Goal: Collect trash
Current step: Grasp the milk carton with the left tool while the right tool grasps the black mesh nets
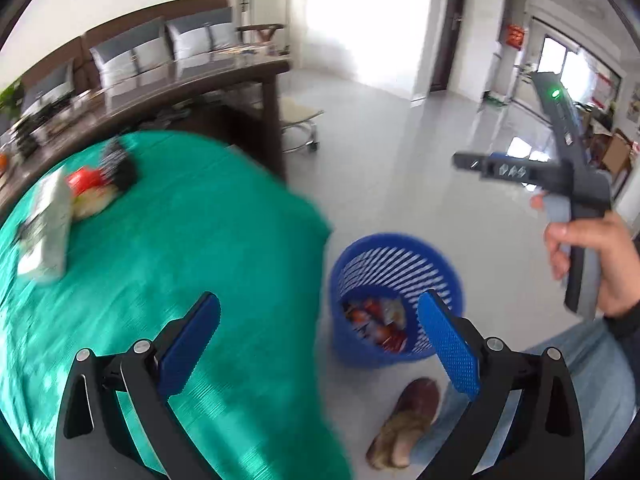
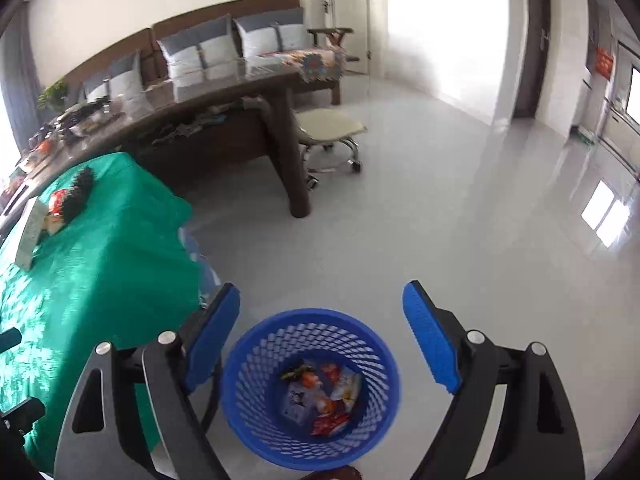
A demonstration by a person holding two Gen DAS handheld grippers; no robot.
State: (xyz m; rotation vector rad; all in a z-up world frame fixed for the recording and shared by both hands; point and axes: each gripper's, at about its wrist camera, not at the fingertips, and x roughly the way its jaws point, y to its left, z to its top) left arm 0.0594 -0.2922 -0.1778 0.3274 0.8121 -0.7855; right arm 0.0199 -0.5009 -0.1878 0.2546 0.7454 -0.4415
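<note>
A blue mesh bin (image 1: 396, 300) stands on the floor beside the green-covered table (image 1: 180, 260); several snack wrappers (image 2: 324, 400) lie inside it. My left gripper (image 1: 320, 344) is open and empty, over the table's right edge. My right gripper (image 2: 320, 332) is open and empty, straight above the bin (image 2: 312, 384); it also shows in the left wrist view (image 1: 480, 164), held in a hand. On the far left of the table lie a white packet (image 1: 48, 232), a red wrapper (image 1: 84, 180) and a dark wrapper (image 1: 120, 164).
A dark wooden table (image 2: 224, 120) with clutter stands behind the green one, a sofa (image 2: 208, 52) along the wall. A wheeled stool (image 2: 332, 136) sits on the tiled floor. A shoe (image 1: 408, 420) and a jeans leg are near the bin.
</note>
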